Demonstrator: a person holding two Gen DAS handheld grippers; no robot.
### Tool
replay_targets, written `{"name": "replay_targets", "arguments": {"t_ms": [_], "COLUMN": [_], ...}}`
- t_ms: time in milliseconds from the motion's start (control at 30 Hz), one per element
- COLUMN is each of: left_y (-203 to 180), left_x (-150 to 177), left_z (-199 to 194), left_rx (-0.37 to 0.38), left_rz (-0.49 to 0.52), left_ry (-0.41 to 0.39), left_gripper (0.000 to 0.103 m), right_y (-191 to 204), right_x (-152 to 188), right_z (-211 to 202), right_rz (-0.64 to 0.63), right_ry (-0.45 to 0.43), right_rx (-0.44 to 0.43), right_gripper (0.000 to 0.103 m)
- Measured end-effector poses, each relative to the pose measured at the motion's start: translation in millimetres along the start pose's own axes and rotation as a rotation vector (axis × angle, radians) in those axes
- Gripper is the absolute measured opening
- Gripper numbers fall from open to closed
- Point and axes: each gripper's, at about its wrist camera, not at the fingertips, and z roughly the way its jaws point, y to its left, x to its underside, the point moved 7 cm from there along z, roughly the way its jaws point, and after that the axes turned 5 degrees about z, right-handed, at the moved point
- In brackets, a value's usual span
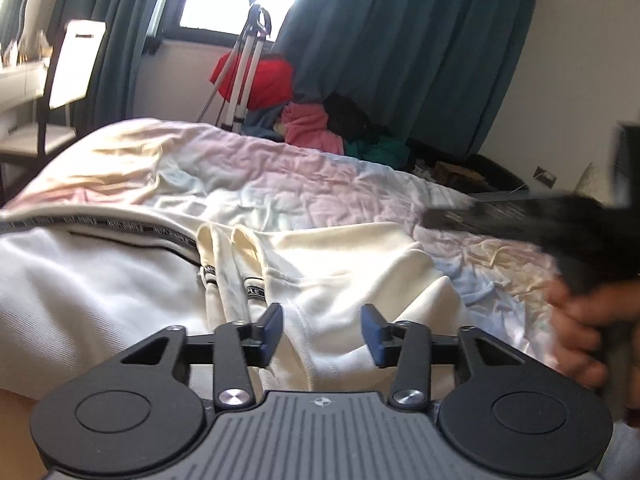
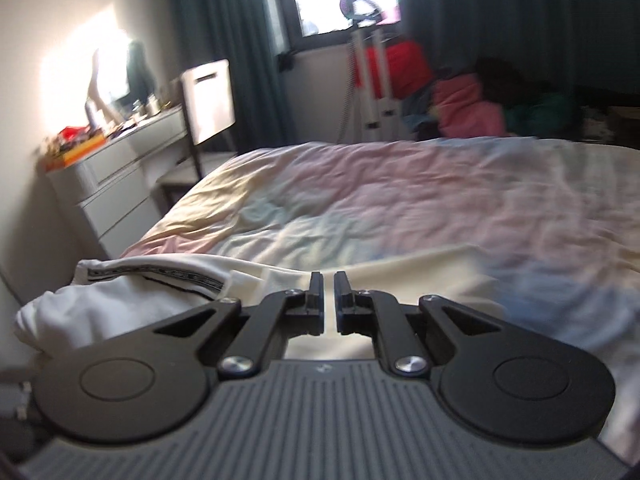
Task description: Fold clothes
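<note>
cream garment [image 1: 328, 276] lying crumpled on the near edge of the bed [image 1: 280, 176], its printed black-and-white band [image 1: 132, 228] running left to right across the left wrist view. left gripper [image 1: 322, 330] above the cloth, jaws apart, nothing between them. right gripper [image 2: 328, 300], jaws nearly closed, empty. beyond the bed: clothes pile [image 1: 316, 128], teal curtains [image 1: 400, 40], white drawers [image 2: 120, 176].
</note>
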Motion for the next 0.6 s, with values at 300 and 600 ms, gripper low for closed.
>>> {"name": "replay_targets", "arguments": {"t_ms": [300, 600], "left_y": [-43, -39], "left_x": [-10, -6], "left_z": [-54, -35], "left_rx": [-0.156, -0.201], "left_rz": [0.086, 0.11], "left_ry": [-0.119, -0.148], "left_gripper": [0.084, 0.103], "right_y": [-40, -38], "right_x": [48, 47], "right_z": [-65, -52], "right_rz": [0.124, 0.078], "right_ry": [-0.059, -0.08], "right_rx": [0.102, 0.102], "right_gripper": [0.01, 0.037]}}
